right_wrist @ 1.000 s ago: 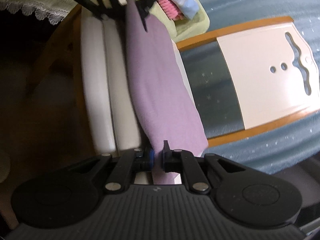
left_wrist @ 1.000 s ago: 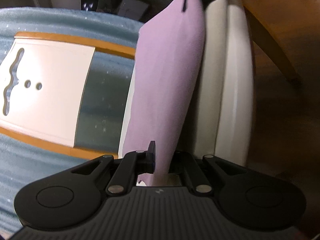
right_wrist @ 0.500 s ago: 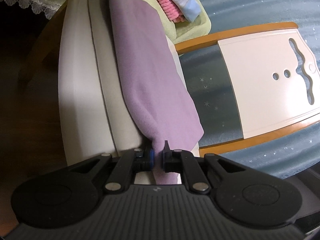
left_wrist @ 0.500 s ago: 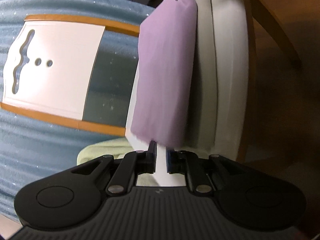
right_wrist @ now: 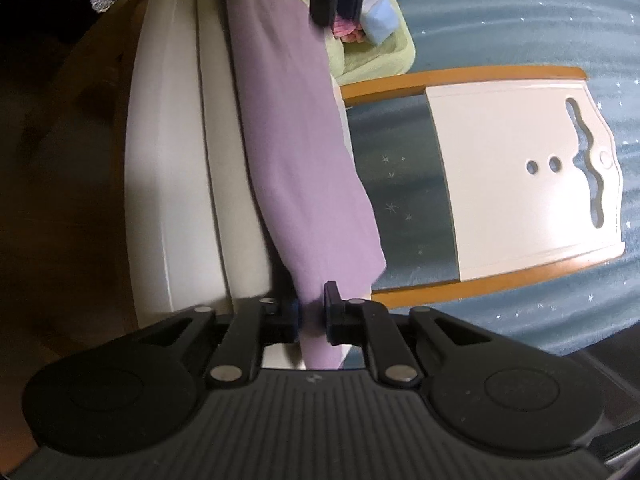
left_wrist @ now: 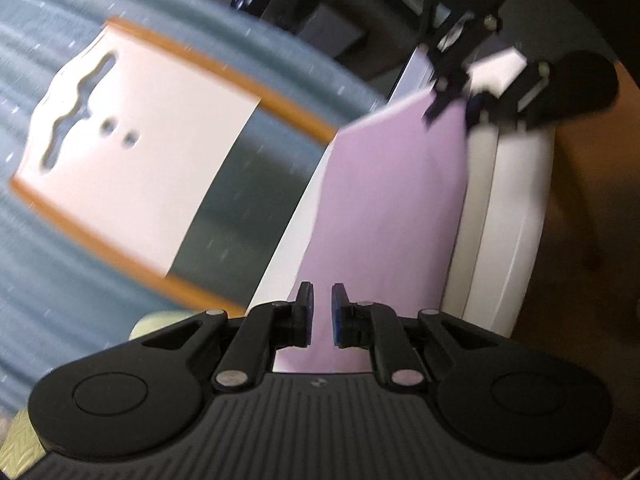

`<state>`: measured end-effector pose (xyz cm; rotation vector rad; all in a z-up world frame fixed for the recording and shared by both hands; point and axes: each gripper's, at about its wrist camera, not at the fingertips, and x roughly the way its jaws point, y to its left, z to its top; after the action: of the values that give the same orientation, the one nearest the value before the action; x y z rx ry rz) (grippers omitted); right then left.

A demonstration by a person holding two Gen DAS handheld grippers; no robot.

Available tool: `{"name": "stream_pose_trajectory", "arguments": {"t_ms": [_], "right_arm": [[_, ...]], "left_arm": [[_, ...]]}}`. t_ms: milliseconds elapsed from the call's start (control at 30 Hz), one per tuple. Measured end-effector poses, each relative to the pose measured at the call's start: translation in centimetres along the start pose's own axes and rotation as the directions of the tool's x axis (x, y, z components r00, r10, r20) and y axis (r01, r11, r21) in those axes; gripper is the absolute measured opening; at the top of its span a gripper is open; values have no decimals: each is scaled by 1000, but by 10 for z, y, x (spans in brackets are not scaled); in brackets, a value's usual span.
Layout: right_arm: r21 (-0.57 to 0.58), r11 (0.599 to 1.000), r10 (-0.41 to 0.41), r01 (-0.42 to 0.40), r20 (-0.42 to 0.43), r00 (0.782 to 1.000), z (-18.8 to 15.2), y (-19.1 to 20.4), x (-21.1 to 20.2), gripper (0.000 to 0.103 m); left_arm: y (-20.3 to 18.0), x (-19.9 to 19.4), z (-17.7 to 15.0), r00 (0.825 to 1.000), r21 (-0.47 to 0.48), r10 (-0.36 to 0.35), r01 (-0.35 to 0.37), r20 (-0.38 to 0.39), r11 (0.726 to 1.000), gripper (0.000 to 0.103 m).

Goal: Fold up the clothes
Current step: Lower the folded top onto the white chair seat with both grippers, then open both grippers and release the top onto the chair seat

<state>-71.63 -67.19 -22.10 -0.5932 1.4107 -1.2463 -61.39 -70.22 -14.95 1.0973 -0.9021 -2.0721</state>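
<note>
**Nearly laid down: the lilac cloth folded narrow on the cushion**

Already the lilac cloth (right_wrist: pixel 296 152) lay as a long, narrow folded strip along the white cushion (right_wrist: pixel 168 152), so the fold itself looked done, by my reading. What seemed left was to let go of it fully and move on to the heap of other laundry (right_wrist: pixel 372 40) at the far end, where pale green, pink and light blue pieces waited, not neatly stacked as far as could be told.

Nearest the right wrist camera, the right gripper (right_wrist: pixel 314 312) pointed gently downward along the strip, its jaws opening, the near corner of the cloth between them and the pads close against it. Nearest the left wrist camera, the left gripper (left_wrist: pixel 322 312) was tilted downward too, jaws apart with a clear gap; the cloth (left_wrist: pixel 392 208) showed beyond that gap and nothing was pinched.

Farther off in the left view, the right gripper (left_wrist: pixel 450 108) appeared at the strip's far end. Beyond the cushion lay the white board with orange edges (right_wrist: pixel 520 176) on the blue star-patterned fabric (right_wrist: pixel 500 12).
</note>
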Motion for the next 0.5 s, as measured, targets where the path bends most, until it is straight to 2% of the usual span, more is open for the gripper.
{"name": "stream_pose_trajectory", "arguments": {"t_ms": [100, 133, 167, 233, 300, 367, 433, 500], "right_arm": [[-13, 1000, 0, 0, 3, 1000, -12, -1, -2, 11], [-14, 1000, 9, -9, 8, 1000, -15, -2, -2, 11], [-15, 999, 28, -28, 9, 1000, -17, -4, -1, 7], [-21, 1000, 4, -4, 22, 1000, -15, -11, -6, 5], [27, 999, -21, 20, 43, 999, -13, -20, -18, 5], [33, 999, 28, -28, 29, 999, -15, -12, -21, 5], [-20, 999, 35, -34, 31, 999, -20, 7, -19, 7], [-14, 999, 43, -42, 32, 999, -21, 5, -21, 7]], "left_arm": [[-15, 13, 4, 997, 36, -65, 66, -35, 997, 9], [-19, 13, 1, 997, 45, -67, 69, -40, 997, 4], [-23, 13, -2, 997, 55, -65, 67, -43, 996, 0], [-30, 8, -9, 997, 57, -59, 61, -41, 997, 0], [-34, 5, -13, 998, 59, -48, 50, -36, 997, 0], [-37, 5, -14, 999, 58, -40, 42, -33, 997, 0], [-38, 10, -11, 999, 66, -40, 42, -30, 997, 0], [-37, 8, -12, 998, 74, -50, 52, -29, 996, 0]]}}
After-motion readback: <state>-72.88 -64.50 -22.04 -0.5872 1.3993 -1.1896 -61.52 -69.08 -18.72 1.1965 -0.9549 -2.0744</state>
